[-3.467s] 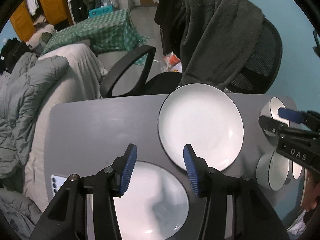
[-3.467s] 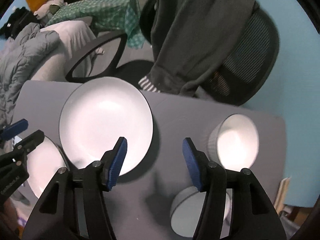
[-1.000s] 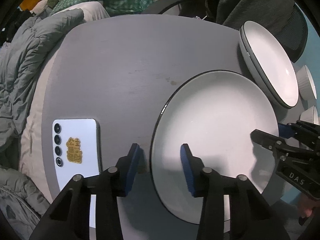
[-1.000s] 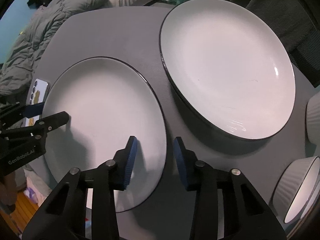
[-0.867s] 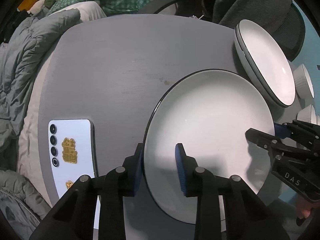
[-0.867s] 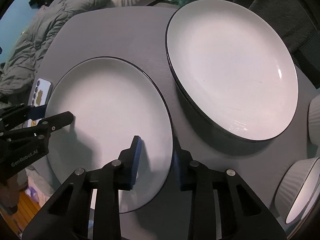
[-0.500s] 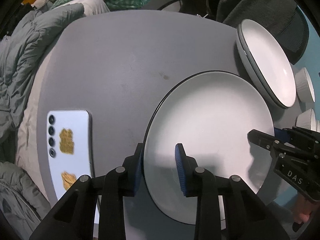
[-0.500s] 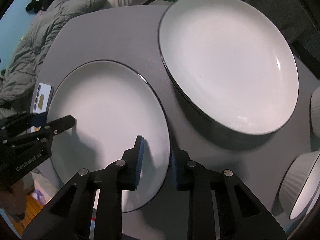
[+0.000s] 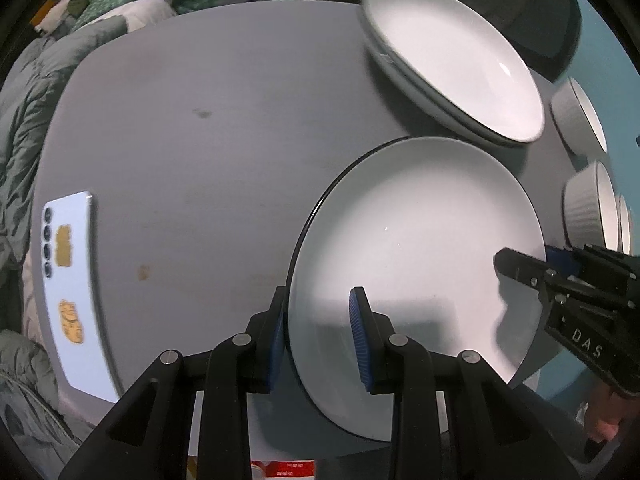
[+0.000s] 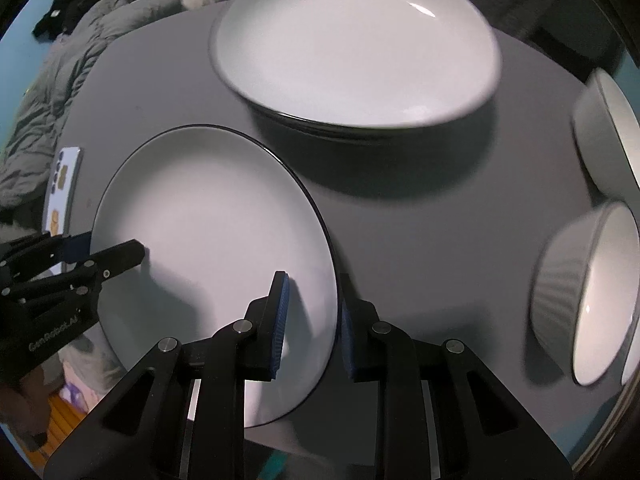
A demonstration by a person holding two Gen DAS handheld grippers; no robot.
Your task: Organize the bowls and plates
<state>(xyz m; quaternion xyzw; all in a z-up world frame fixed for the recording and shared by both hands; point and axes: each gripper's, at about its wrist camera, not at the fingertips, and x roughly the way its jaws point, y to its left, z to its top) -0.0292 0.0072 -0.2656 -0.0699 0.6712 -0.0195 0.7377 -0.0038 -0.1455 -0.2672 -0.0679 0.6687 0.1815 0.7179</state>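
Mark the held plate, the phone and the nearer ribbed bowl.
held plate [image 9: 420, 240]: left wrist view, centre of its white face.
phone [image 9: 74, 292]: left wrist view, middle of its white back.
nearer ribbed bowl [image 10: 560, 280]: right wrist view, ribbed outer wall.

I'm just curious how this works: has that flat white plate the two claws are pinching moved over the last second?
Yes. The flat plate, gripped at opposite rims, has slid away from the phone toward the deeper plate.
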